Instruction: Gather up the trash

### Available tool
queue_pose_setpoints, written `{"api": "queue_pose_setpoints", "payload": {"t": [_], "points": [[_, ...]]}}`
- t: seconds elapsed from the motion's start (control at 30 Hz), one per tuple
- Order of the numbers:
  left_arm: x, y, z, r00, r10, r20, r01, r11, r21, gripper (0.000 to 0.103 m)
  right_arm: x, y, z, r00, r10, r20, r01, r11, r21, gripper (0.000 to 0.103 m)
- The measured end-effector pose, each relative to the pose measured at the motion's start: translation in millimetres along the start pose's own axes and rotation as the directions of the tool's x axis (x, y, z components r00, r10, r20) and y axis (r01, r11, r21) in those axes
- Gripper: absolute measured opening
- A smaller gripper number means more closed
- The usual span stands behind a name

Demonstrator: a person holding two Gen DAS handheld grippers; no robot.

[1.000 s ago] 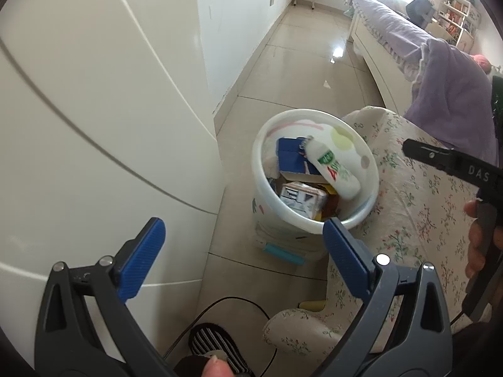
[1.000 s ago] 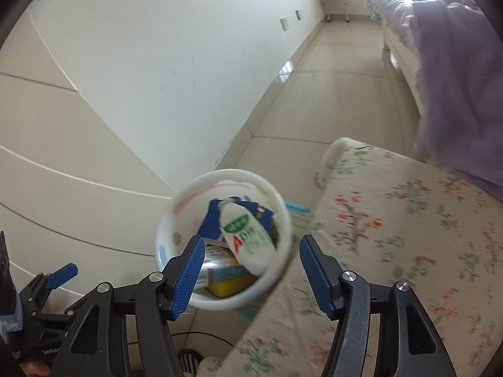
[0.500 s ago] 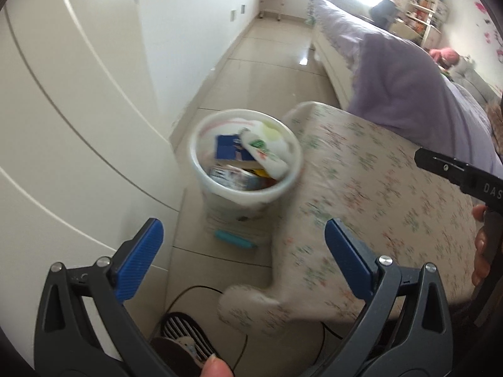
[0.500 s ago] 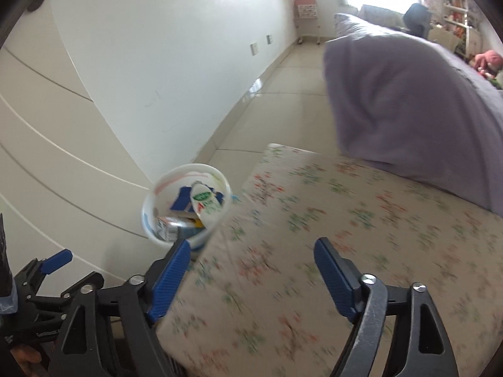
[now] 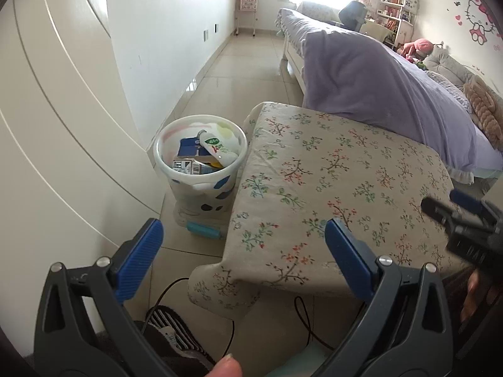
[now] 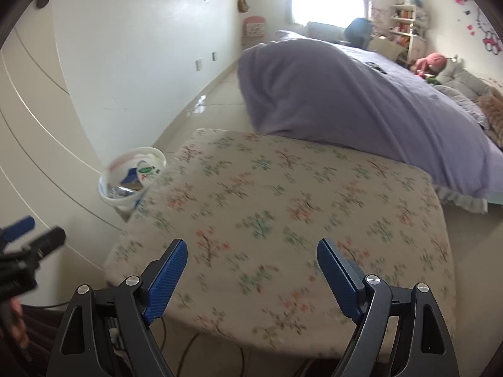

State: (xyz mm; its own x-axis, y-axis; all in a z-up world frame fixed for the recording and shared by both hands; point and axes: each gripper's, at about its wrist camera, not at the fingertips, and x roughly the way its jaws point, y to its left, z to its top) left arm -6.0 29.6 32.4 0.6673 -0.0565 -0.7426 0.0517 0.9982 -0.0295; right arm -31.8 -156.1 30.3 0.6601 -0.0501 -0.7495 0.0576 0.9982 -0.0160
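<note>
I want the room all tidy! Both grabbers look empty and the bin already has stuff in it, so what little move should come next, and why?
Probably swing both grippers around to look for more trash. The left gripper and right gripper are open and empty, the bin already holds a bottle and cartons, and no trash shows on the floral cloth.

Sunlit bedroom — purple-covered bed (image 5: 377, 75), tiled floor (image 5: 239, 75)

White, blue-spotted bin (image 5: 201, 185); floral beige tablecloth (image 5: 330, 182); seemingly lilac blanket (image 6: 345, 94).
</note>
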Motion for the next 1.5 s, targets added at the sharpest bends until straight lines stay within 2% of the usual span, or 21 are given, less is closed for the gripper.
{"api": "queue_pose_setpoints", "payload": {"t": [0.13,0.37,0.83,1.5], "points": [[-3.1,-8.6,-7.9,1.000,0.010,0.020,-0.010,1.000,-0.001,0.102,0.7,-3.3,-23.0,0.999,-0.050,0.015,0.050,0.999,0.022,0.086],[-1.9,-15.9,-15.7,0.998,0.043,0.048,-0.043,0.999,0.018,0.102,1.0,-9.9,-27.5,0.995,-0.086,0.055,0.084,0.995,0.047,0.086],[-0.3,-22.8,-22.8,0.999,0.015,0.037,-0.016,0.999,0.028,0.102,4.4,-7.5,-29.4,0.995,-0.088,0.053,0.085,0.995,0.047,0.086],[-0.1,-20.2,-24.2,0.999,0.015,0.035,-0.016,1.000,0.014,0.102,4.8,-7.1,-28.6,0.995,-0.081,0.055,0.078,0.996,0.050,0.086]]}}
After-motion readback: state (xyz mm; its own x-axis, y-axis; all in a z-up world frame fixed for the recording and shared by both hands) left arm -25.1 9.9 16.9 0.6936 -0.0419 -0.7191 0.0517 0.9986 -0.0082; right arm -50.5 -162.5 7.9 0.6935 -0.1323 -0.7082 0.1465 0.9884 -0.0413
